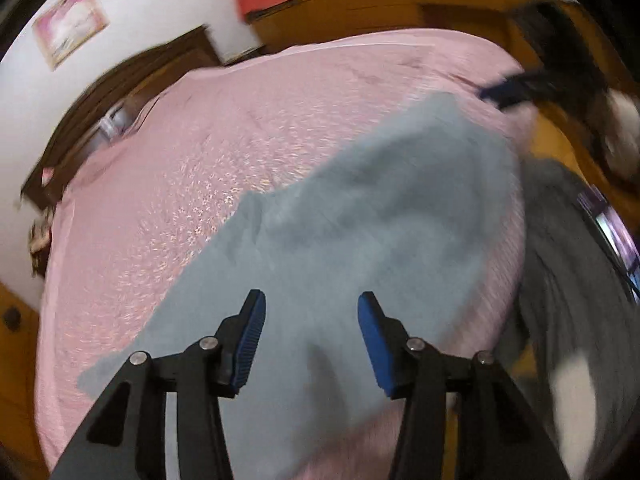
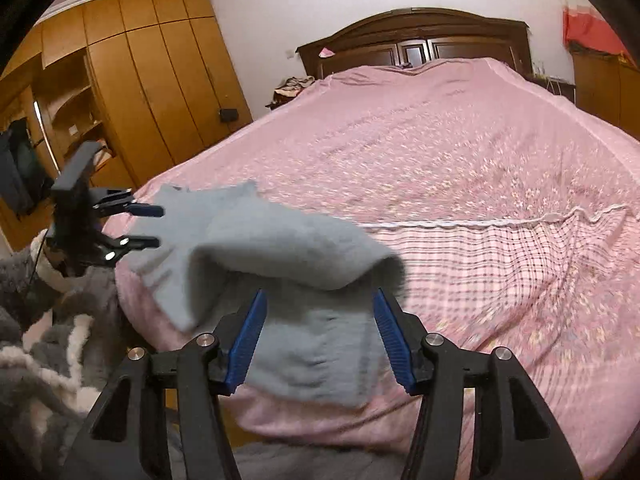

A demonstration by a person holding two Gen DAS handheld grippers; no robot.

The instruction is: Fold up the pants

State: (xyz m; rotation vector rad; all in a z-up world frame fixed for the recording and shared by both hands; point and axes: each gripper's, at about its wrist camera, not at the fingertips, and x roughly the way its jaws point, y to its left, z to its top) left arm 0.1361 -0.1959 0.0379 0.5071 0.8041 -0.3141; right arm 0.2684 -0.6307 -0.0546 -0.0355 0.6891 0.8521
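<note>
The grey-blue pants (image 1: pixel 360 220) lie on the pink bedspread (image 1: pixel 200 140), spread from the near left toward the far right corner. My left gripper (image 1: pixel 312 312) hovers open over their near part, with nothing pinched between its blue pads. In the right wrist view the pants (image 2: pixel 288 240) are doubled over near the bed's (image 2: pixel 440 140) front edge, and one layer hangs over it. My right gripper (image 2: pixel 320 312) is open just in front of that fold, pads apart from the cloth. The left gripper (image 2: pixel 160 227) stands open at the pants' left end. The right gripper (image 1: pixel 504 94) appears blurred at the far right.
A dark wooden headboard (image 2: pixel 416 40) closes the far end of the bed. A wooden wardrobe (image 2: pixel 160 80) lines the left wall. A person's grey fleece clothing (image 2: pixel 48 320) is at the bed's near left corner. A lit screen (image 1: pixel 612 232) shows at the right edge.
</note>
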